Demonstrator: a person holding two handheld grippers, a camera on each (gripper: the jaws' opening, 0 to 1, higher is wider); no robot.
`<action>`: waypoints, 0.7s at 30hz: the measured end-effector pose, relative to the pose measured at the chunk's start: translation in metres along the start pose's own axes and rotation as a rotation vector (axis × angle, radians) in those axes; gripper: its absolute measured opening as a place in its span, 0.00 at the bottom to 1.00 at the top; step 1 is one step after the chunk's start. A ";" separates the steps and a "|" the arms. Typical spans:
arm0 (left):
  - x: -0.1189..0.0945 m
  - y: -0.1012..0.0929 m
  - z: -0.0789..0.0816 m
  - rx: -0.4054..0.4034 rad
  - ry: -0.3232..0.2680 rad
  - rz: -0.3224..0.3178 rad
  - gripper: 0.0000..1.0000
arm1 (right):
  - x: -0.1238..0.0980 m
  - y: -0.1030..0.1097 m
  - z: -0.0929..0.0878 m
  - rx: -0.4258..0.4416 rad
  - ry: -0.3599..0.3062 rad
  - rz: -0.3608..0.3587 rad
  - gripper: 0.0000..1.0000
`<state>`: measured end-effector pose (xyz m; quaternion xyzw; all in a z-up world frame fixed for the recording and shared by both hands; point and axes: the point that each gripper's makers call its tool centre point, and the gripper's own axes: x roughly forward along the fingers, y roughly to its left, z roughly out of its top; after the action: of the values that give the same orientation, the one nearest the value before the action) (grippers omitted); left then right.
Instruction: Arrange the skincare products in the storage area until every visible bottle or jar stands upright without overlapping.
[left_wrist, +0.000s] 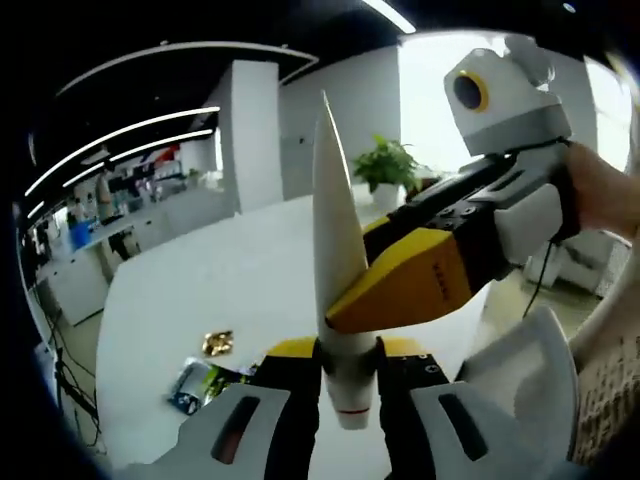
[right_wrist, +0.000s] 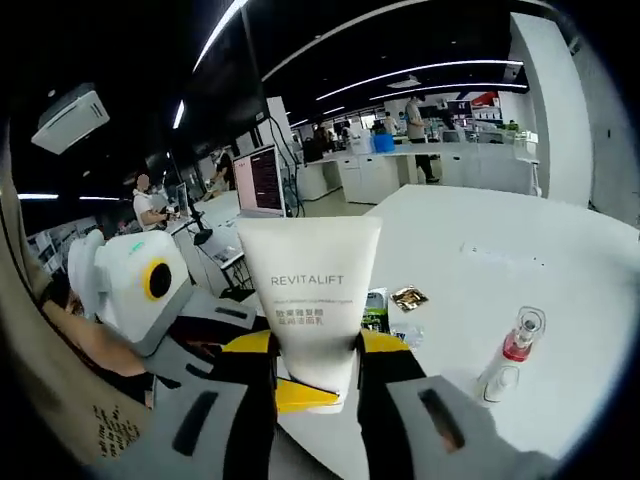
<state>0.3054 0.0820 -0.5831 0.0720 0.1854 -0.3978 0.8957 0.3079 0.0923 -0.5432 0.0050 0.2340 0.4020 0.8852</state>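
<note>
A white REVITALIFT tube (right_wrist: 312, 290) is held up above the white table (right_wrist: 500, 260). In the left gripper view the tube (left_wrist: 335, 250) shows edge-on, crimped end up. My left gripper (left_wrist: 348, 372) is shut on its lower cap end. My right gripper (left_wrist: 350, 312) comes in from the right, and its yellow jaws clamp the tube's middle. In the right gripper view my right gripper (right_wrist: 315, 352) closes on the tube's lower part, and the left gripper (right_wrist: 292, 396) reaches in from the left. A small spray bottle (right_wrist: 510, 362) with a pink collar stands upright on the table at the right.
A gold sachet (left_wrist: 217, 342) and a green packet (left_wrist: 200, 385) lie on the table (left_wrist: 200, 280); in the right gripper view the sachet (right_wrist: 410, 297) lies just behind the tube. A potted plant (left_wrist: 385, 165) stands at the far edge. A person's hand (left_wrist: 600, 195) holds the right gripper.
</note>
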 end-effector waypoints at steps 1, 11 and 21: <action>0.001 -0.002 0.002 -0.012 -0.003 -0.013 0.18 | -0.002 0.000 0.001 0.002 -0.002 -0.008 0.30; 0.005 -0.018 0.016 -0.061 -0.032 -0.138 0.16 | -0.023 -0.008 0.010 -0.022 -0.018 0.021 0.31; 0.009 -0.038 0.027 0.006 -0.050 -0.271 0.16 | -0.039 -0.006 0.025 -0.156 -0.042 0.107 0.32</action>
<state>0.2898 0.0431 -0.5613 0.0391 0.1700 -0.5171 0.8380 0.3003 0.0641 -0.5064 -0.0430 0.1830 0.4655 0.8649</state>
